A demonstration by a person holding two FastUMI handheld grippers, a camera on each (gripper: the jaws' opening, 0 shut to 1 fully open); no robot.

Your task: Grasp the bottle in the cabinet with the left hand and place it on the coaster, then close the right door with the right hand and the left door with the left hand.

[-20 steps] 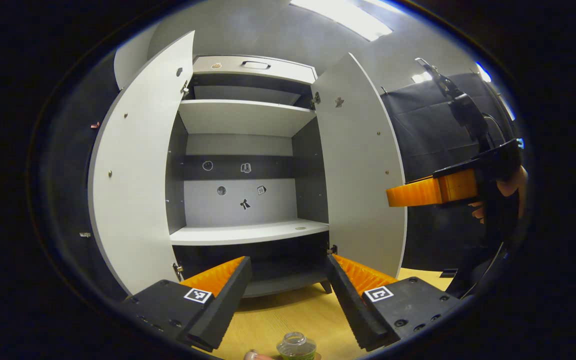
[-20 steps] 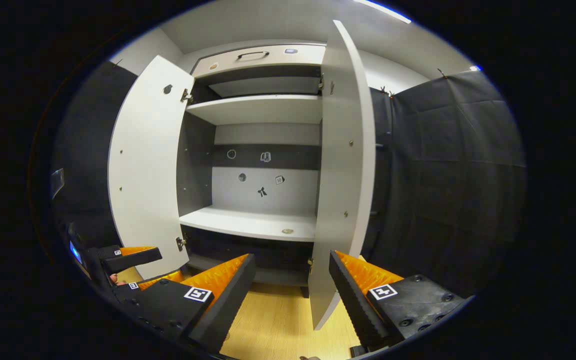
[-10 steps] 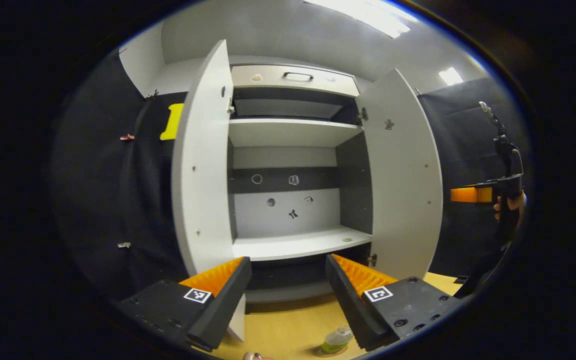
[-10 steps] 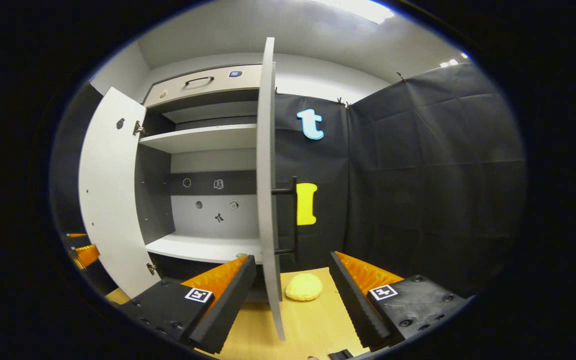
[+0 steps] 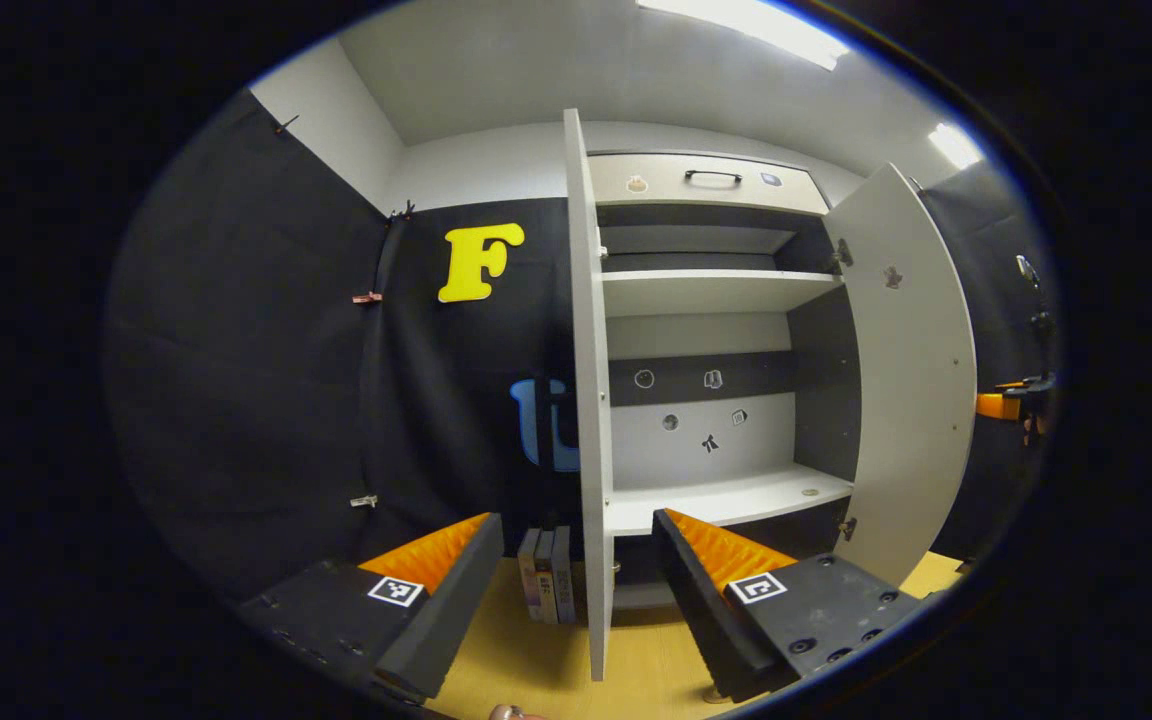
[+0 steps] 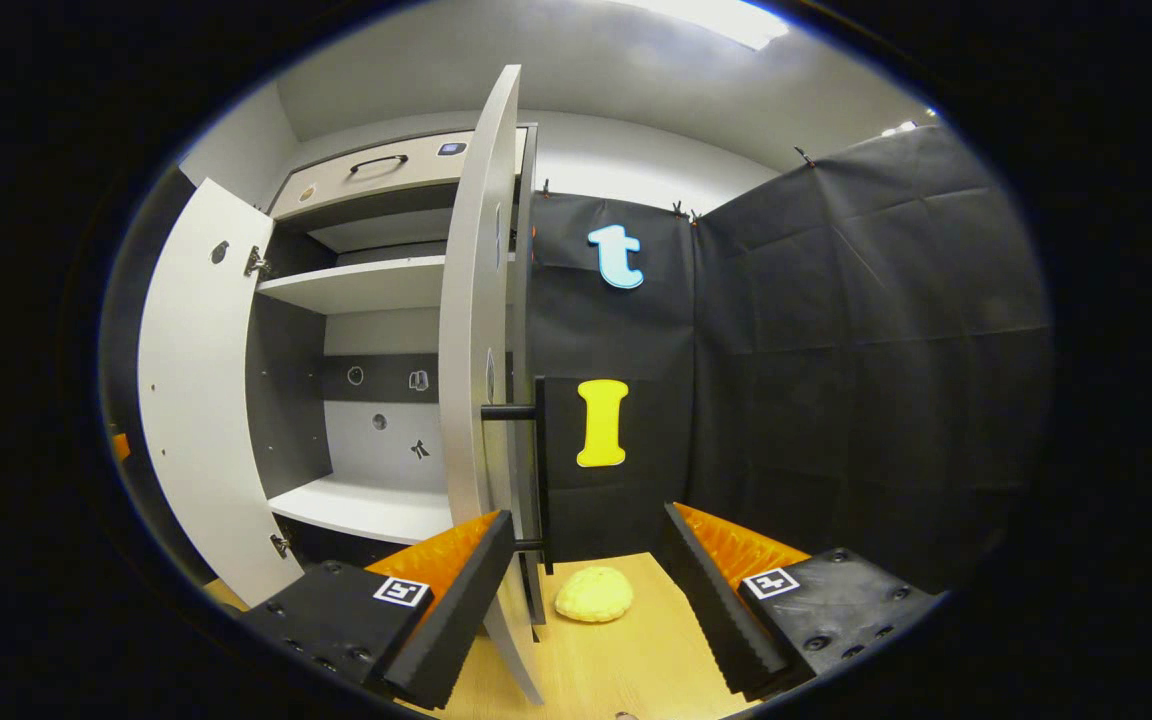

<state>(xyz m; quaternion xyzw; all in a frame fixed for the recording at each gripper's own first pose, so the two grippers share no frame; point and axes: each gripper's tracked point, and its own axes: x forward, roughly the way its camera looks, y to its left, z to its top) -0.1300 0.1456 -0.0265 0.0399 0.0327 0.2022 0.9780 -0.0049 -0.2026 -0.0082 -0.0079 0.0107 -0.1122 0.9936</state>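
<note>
Grey right door (image 6: 476, 330) standing edge-on and upright between the wide-open, empty right gripper (image 6: 586, 590) fingers, left door (image 5: 591, 400) likewise edge-on between the spread, empty left gripper (image 5: 576, 590).

Even, bright overhead light is cast on both views. In the left gripper view, ceiling light panels (image 5: 756, 20) are blown out to pure white at the upper right of the frame; in the right gripper view a similar glare patch (image 6: 726, 15) is seen at the top. The white cabinet doors (image 5: 586, 400) are lit cleanly, while the cabinet's upper recess (image 5: 696, 240) is left in soft shadow. Little detail is given by the black cloth wall (image 6: 836, 350). Straight edges are bowed strongly toward the rims by the fisheye lens. Focus is held sharp at the centre, and slight softening and blue fringing are noticed at the edges.
</note>
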